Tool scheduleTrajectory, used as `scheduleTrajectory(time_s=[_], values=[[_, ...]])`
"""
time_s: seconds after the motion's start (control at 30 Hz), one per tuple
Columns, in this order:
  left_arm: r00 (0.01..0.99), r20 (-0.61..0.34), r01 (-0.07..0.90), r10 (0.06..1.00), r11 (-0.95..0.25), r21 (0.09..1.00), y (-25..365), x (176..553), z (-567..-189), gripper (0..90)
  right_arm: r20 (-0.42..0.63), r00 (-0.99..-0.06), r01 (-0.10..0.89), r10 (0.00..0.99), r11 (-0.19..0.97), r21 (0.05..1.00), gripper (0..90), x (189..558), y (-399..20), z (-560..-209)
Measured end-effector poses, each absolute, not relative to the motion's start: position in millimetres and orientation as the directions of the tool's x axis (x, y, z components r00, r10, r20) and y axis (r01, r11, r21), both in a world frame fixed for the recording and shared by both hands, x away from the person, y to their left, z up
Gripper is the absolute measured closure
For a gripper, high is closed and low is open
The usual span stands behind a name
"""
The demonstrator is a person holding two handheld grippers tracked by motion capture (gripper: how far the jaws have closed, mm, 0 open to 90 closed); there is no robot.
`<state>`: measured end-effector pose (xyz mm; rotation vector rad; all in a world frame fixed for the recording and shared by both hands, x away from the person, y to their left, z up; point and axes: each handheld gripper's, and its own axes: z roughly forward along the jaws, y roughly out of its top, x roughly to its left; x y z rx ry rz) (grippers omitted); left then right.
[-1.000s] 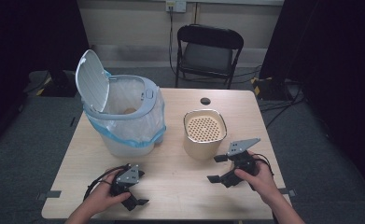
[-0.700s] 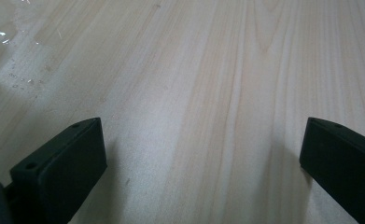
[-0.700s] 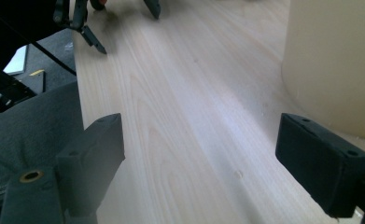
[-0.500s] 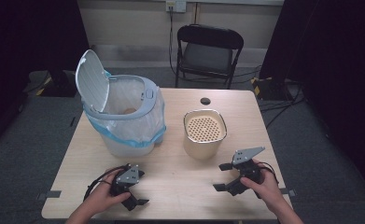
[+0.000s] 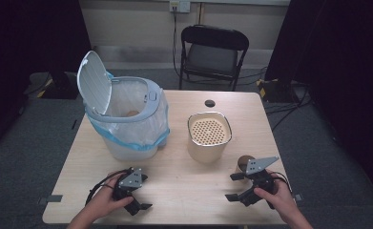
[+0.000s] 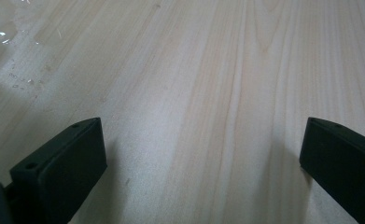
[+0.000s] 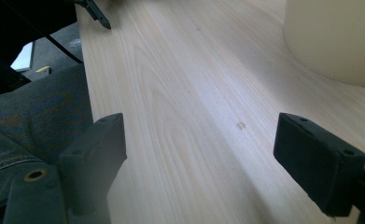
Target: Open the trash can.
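My left gripper rests low over the near left of the wooden table. Its jaws stand wide open over bare wood, as the left gripper view shows. My right gripper is at the near right with open jaws pointing left and nothing between them. A cream canister with a perforated top stands mid-table, and its wall shows ahead on the right in the right gripper view. A small brown round thing sits just behind the right gripper.
A white bin with a raised lid and a blue-edged bag liner stands at the back left. A small black disc lies near the far edge. A black folding chair stands behind the table.
My right hand has drawn back toward the near edge and sunk a little, so the small brown thing now shows behind it. The left hand has kept still.
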<state>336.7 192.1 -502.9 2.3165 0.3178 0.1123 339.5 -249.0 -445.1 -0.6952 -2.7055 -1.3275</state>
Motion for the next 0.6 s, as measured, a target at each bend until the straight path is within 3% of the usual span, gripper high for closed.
scheduleTrajectory(time_s=[0.6], values=[[0.965,-0.017,0.194,0.262,-0.665,0.721,192.1,336.7,-502.9,0.0,0.233,-0.901,0.407,0.366,0.531,0.743,15.1,330.2,-267.4,-441.7]])
